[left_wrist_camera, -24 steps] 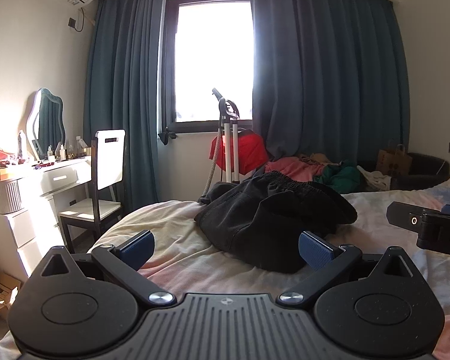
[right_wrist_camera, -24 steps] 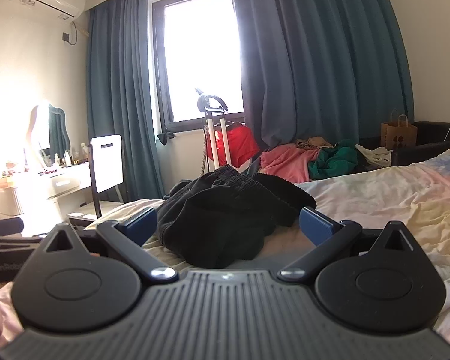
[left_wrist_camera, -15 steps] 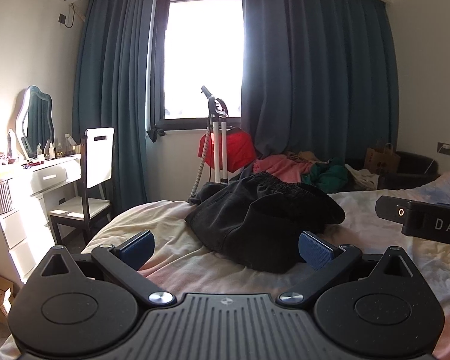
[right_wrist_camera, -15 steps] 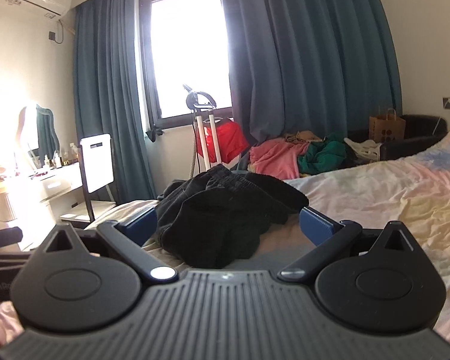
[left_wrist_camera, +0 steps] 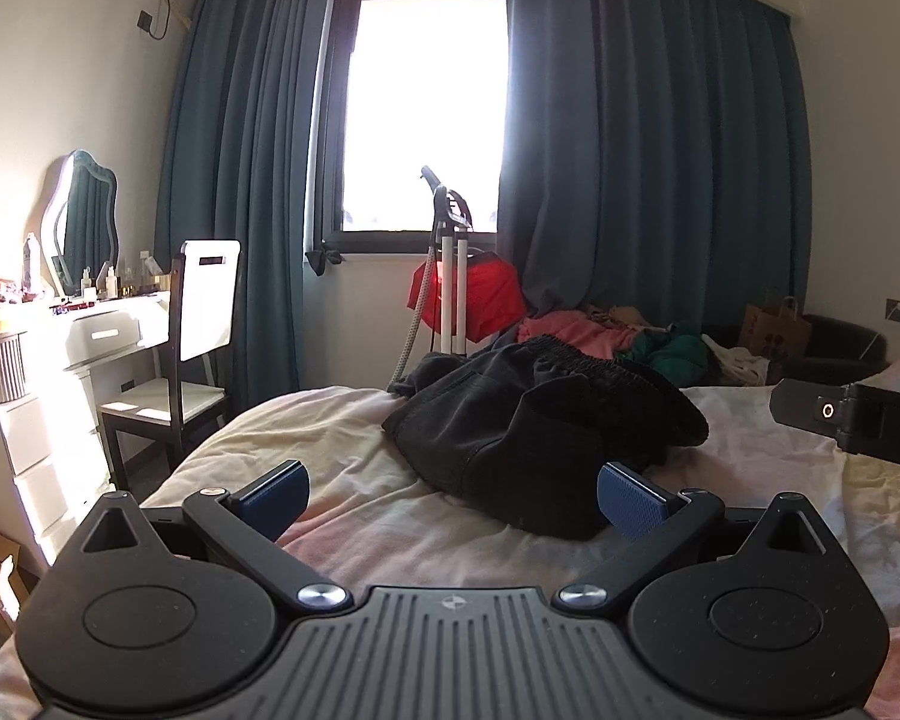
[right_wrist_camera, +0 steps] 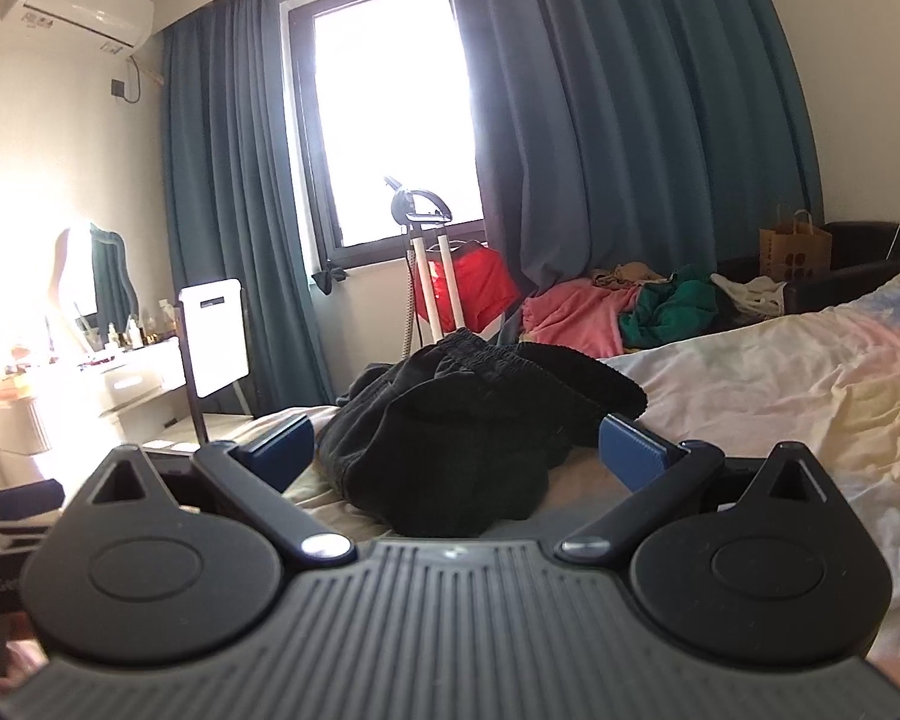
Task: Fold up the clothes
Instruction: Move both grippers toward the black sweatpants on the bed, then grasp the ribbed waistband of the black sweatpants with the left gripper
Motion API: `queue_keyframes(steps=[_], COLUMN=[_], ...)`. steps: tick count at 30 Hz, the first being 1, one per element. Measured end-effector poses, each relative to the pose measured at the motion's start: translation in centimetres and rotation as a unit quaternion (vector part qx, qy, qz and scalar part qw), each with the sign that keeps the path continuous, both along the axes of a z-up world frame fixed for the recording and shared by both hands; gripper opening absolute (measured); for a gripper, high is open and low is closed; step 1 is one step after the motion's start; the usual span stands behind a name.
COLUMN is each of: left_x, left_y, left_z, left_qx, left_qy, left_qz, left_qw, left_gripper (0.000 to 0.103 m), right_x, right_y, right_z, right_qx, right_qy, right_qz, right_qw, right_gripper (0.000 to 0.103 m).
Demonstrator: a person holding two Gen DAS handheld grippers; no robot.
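Black garment crumpled—seemingly untouched.

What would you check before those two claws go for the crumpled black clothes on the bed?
1. Left gripper open and empty: ok.
2. Right gripper open and empty: ok.
3. Black garment within view of both cameras: ok, it lies bunched on the bed sheet.
4. Garment spread flat for folding: not ok, it is a heap.
5. An edge to grab, such as the elastic waistband: ok, it shows at the top of the heap.
6. Whether the heap is one garment or several: cannot tell.
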State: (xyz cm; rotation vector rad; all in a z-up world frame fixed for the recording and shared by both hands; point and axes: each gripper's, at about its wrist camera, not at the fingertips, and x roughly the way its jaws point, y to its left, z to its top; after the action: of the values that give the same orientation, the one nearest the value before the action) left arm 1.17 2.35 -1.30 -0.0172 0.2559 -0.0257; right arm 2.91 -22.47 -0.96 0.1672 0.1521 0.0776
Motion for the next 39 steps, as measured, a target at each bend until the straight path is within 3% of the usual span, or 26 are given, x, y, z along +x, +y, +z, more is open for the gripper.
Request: queue_keyframes(steps=[6,12,16,22,25,29,32,37,39], left_x=[1.0,1.2,1.4,1.4,2.2,4.1,7.0,15.9,19.8], left_y=[0.6,0.6,0.4,-0.3,-0.1,-0.5,-1.5,-3.3,-4.1], left_z=[-0.6,-1.1,-1.4,-2.0,-2.6,-2.9,-2.9,-2.3,-1.4], left_qx=[-0.03,-0.042,-0.067,-0.035,-0.039,-0.04,-0.032,-0.036,-0.056], left_qy=[0.016,0.022,0.034,0.038,0.054,0.068,0.083,0.123,0.116], left_qz=[-0.003,0.006,-0.006,-0.007,-0.001,0.0,0.011,0.029,0.017], left_qw=[0.9994,0.9989,0.9971,0.9987,0.9977,0.9969,0.9959,0.9913,0.9915], left_gripper=[0.103,0.103,0.103,0.103,0.103,0.103,0.103,0.102,0.103], right_x=[0.2,-1.3,-1.9,-0.9,0.1,3.6,4.7,6.1,6.7], right_y=[0.6,1.0,-0.3,-2.4,-4.0,-6.7,-7.4,-7.8,-8.4], right_z=[-1.1,-0.1,0.4,3.4,5.4,5.8,4.0,0.5,-0.4], right_qx=[-0.018,-0.033,0.011,0.079,0.116,0.178,0.165,0.149,0.165], right_qy=[0.024,-0.023,-0.039,-0.05,-0.061,0.014,0.031,0.084,0.104], right_qz=[0.013,-0.011,-0.001,-0.01,-0.012,-0.024,-0.024,-0.025,-0.023], right_qw=[0.999,0.999,0.999,0.996,0.991,0.984,0.986,0.985,0.981], right_gripper=[0.103,0.103,0.103,0.103,0.103,0.103,0.101,0.073,0.07])
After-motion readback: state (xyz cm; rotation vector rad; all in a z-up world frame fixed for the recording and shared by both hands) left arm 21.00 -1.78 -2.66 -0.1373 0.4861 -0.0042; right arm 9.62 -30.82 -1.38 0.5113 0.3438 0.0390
